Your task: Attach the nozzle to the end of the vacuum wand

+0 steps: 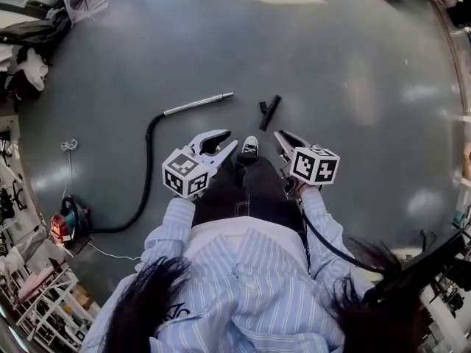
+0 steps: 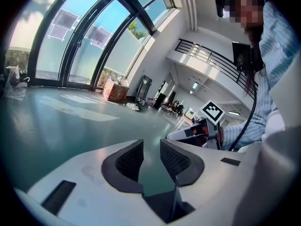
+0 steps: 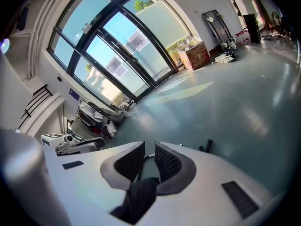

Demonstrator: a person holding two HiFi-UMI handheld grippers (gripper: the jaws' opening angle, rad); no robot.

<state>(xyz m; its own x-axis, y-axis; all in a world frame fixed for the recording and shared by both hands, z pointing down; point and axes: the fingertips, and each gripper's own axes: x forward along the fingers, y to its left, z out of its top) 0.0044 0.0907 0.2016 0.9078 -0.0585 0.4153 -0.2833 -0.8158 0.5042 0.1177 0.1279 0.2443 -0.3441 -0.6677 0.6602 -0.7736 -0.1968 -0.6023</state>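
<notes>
Found left claw [image 2: 151, 150] parted by a narrow gap, gripping nothing. Found right claw [image 3: 149, 155] likewise slightly parted, also empty. Observed both held in the air in front of the person, touching neither part. Noted nozzle [image 1: 269, 112] lying on grey floor [image 1: 331, 72] ahead, near wand [image 1: 199, 104] tip but apart from it.

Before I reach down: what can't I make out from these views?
Nozzle: head view, too small to tell its socket end; right gripper view, mostly hidden behind the right tool.
Wand tip: head view, too small to see the fitting.
Left gripper view: wand and nozzle out of frame; the left tool points away from them.
</notes>
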